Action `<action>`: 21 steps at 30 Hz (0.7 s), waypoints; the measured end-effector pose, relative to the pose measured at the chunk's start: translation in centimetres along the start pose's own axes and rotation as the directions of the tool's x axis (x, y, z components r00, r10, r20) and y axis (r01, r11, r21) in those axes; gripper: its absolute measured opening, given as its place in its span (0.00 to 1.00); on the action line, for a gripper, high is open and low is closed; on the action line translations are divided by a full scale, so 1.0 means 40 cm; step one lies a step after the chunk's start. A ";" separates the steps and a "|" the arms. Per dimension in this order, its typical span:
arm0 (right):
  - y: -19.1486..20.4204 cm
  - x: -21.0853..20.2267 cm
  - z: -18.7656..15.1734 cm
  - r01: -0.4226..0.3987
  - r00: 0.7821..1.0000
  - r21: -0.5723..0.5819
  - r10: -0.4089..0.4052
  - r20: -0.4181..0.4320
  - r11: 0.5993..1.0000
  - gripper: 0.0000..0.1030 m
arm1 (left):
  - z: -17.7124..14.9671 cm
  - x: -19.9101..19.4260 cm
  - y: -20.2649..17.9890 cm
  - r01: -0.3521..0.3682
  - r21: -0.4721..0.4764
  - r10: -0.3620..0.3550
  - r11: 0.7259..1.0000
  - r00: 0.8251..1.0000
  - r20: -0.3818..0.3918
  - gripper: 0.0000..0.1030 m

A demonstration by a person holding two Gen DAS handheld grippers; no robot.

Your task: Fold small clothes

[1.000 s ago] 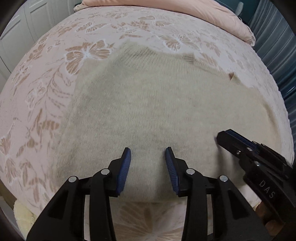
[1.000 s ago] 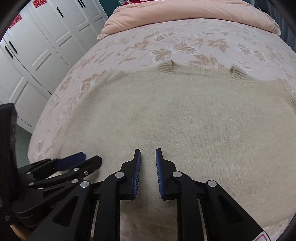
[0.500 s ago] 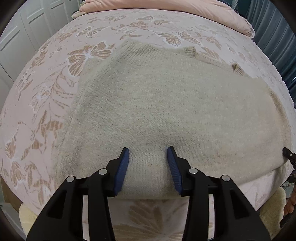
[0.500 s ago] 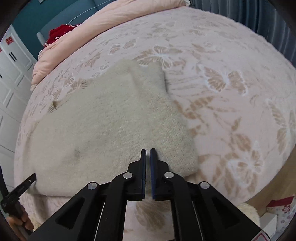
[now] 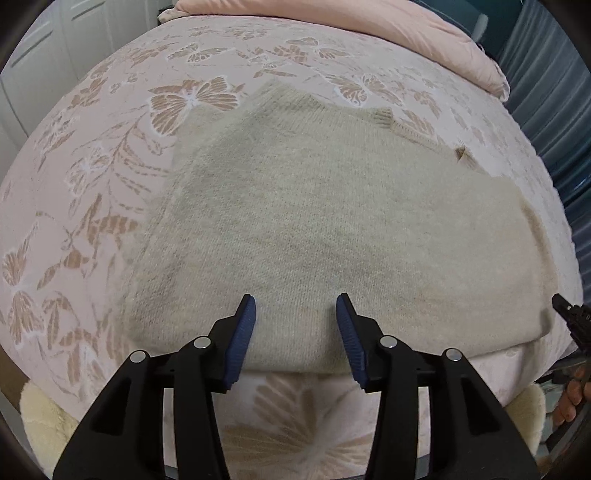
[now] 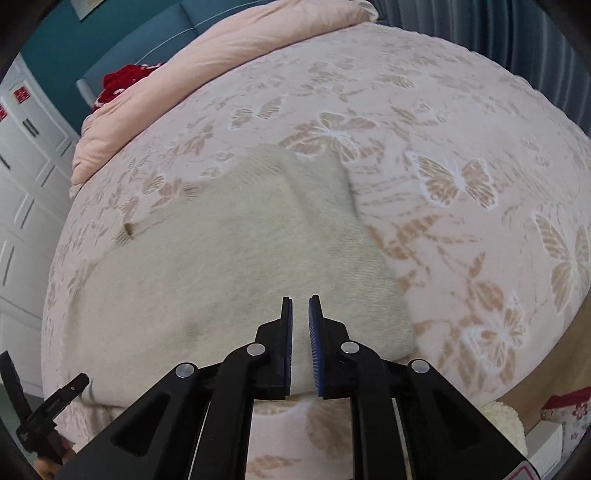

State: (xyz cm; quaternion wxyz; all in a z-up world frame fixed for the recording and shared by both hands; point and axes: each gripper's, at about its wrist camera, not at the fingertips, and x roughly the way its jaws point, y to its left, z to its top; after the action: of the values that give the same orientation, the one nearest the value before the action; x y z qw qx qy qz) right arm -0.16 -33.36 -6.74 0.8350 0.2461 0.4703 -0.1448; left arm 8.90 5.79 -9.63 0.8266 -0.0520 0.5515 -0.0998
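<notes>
A cream knitted sweater (image 5: pixel 332 229) lies flat on the bed, sleeves folded in, its ribbed collar at the far side. My left gripper (image 5: pixel 295 317) is open and empty, hovering over the sweater's near hem. In the right wrist view the sweater (image 6: pixel 229 273) fills the left half. My right gripper (image 6: pixel 301 314) hovers over the sweater's near right corner, its jaws a narrow gap apart with nothing between them. The right gripper's tip shows at the right edge of the left wrist view (image 5: pixel 570 314).
The bed has a pink bedspread (image 6: pixel 461 155) with butterfly and leaf patterns. A folded pink duvet (image 5: pixel 369 22) lies at the bed's far end. White wardrobe doors (image 6: pixel 22 177) stand to the left. A cream fluffy rug (image 5: pixel 48 421) lies below the bed's near edge.
My right gripper has swung from the sweater's middle to its right corner, shut fully, then parted slightly. My left gripper has drawn back a little and stayed open.
</notes>
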 end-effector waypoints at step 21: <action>0.679 0.242 -0.060 -0.207 0.970 -0.455 0.119 -0.214 0.866 0.12 | -0.073 -0.016 0.210 0.075 -0.255 -0.081 0.964 0.997 -0.013 0.59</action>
State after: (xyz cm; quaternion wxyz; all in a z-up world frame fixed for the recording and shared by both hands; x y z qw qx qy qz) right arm 15.98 -9.40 -8.62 0.8333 0.0856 0.5418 0.0685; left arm 6.88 14.18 -11.83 0.8021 -0.1781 0.5667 -0.0615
